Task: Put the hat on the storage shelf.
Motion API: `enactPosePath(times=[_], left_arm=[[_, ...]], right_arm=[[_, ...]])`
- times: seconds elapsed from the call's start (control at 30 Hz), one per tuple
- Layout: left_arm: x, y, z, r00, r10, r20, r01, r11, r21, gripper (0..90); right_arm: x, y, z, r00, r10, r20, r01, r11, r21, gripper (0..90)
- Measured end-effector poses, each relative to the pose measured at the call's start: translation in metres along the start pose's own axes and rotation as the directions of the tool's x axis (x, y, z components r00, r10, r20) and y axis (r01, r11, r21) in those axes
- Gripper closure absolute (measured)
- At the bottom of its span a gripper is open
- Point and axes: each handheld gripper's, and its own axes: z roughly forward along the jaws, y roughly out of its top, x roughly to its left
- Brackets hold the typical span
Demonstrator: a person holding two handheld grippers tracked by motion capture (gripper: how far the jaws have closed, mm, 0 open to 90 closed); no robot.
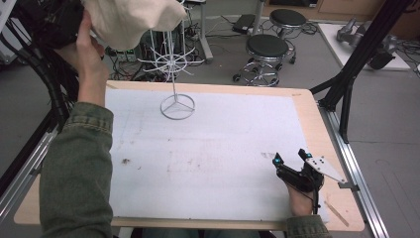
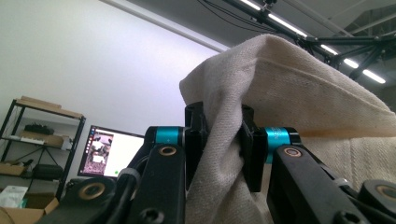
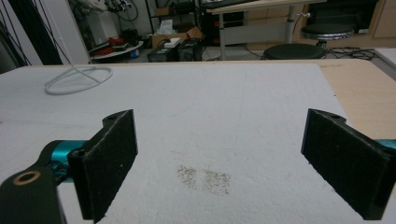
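Observation:
A cream cloth [image 1: 133, 20] hangs high at the back left, draped above the top of a white wire stand [image 1: 174, 74]. In the left gripper view my left gripper [image 2: 219, 140] is shut on a fold of this cloth [image 2: 299, 93], which bunches between the two black pads. A raised hand [image 1: 89, 54] shows under the cloth in the high view. The stand's ring base [image 1: 177, 106] rests on the white mat at the back. My right gripper [image 1: 289, 157] lies low at the front right of the table, open; its pads [image 3: 112, 158] stand wide apart with nothing between them.
The white mat [image 1: 208, 148] covers most of the wooden table [image 1: 317, 129]. The stand's ring base [image 3: 79, 77] lies far left in the right gripper view. Two black stools [image 1: 267, 47] stand behind the table, and a black frame leg [image 1: 356, 59] rises at the right.

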Motion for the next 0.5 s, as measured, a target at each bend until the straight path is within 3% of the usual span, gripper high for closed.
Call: enactPosePath(times=[0.17, 0.2, 0.43, 0.5], left_arm=[[-0.004, -0.005, 0.012, 0.9999, 0.006, -0.010, -0.006, 0.9998, -0.017, 75.8], [-0.003, -0.008, 0.018, 0.9990, 0.027, -0.035, -0.027, 0.9995, -0.016, 75.8], [0.005, -0.020, 0.036, 0.9938, 0.054, -0.097, -0.058, 0.9978, -0.034, 75.8], [0.009, -0.030, 0.040, 0.9912, 0.067, -0.114, -0.069, 0.9975, -0.011, 75.7]], right_arm=[[0.000, 0.000, -0.001, 0.9999, -0.013, -0.002, 0.013, 1.000, -0.003, 9.7], [0.000, 0.000, -0.001, 1.0000, -0.004, -0.002, 0.004, 1.000, -0.003, 9.7], [-0.002, -0.001, -0.001, 1.0000, -0.002, -0.004, 0.002, 1.000, -0.001, 9.7], [-0.002, -0.001, -0.001, 1.0000, 0.002, -0.004, -0.002, 1.000, 0.001, 9.7]])
